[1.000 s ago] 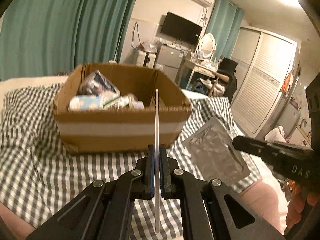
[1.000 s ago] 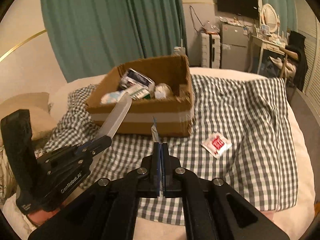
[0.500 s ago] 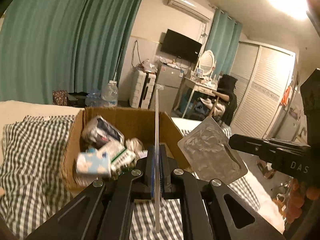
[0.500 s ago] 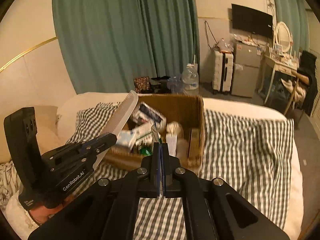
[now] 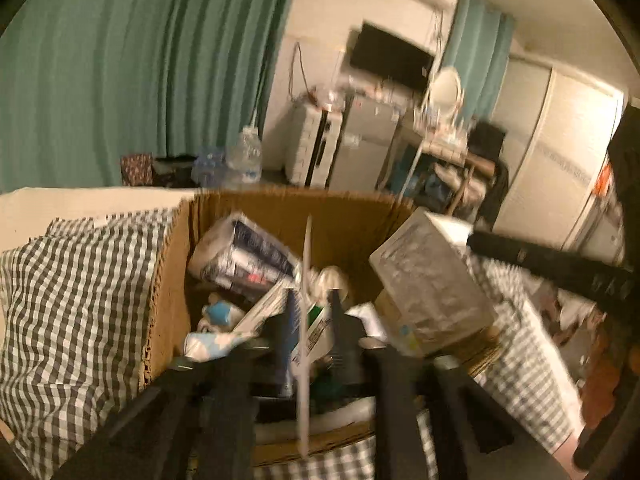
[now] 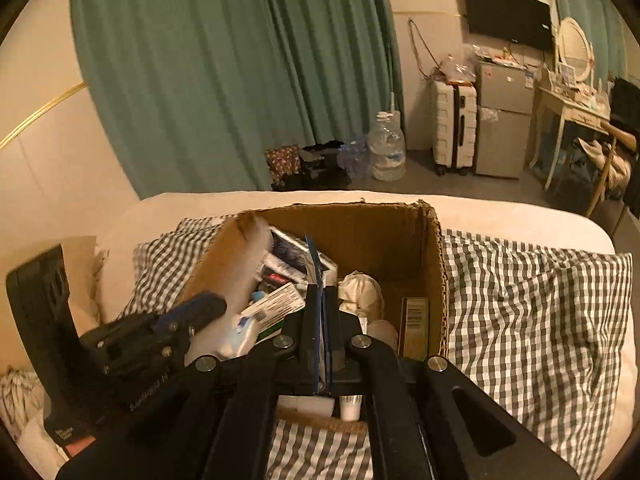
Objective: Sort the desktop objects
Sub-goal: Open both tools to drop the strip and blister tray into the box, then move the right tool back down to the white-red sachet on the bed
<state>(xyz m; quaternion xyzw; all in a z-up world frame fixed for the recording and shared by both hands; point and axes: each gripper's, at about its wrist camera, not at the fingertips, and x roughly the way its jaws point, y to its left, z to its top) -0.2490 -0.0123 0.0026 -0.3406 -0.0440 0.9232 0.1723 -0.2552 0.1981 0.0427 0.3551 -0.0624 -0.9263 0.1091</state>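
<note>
An open cardboard box (image 5: 172, 280) (image 6: 436, 264) on the checked bedcover holds several packets and tubes. My left gripper (image 5: 312, 300) hangs over the box with its jaws opening. A thin white comb (image 5: 306, 320), seen edge-on, stands tilted in the gap, and neither finger presses on it. In the right wrist view the left gripper (image 6: 200, 312) shows the comb (image 6: 248, 256) as a blur. My right gripper (image 6: 322, 292) is over the box too, jaws opening by a narrow slit. The silver blister pack (image 5: 432, 284) (image 6: 314, 256) is still between them.
A grey-and-white checked cover (image 6: 532, 320) spreads around the box on the bed. Beyond the bed stand water bottles (image 6: 386, 148), a white suitcase (image 6: 454, 128) and a small fridge (image 6: 502, 120) by the green curtain (image 6: 224, 72). A hand (image 5: 604, 376) holds the right gripper.
Both grippers moved forward from in front of the box to over its opening. The left jaws went from shut on the comb to apart. The right jaws parted slightly around the blister pack.
</note>
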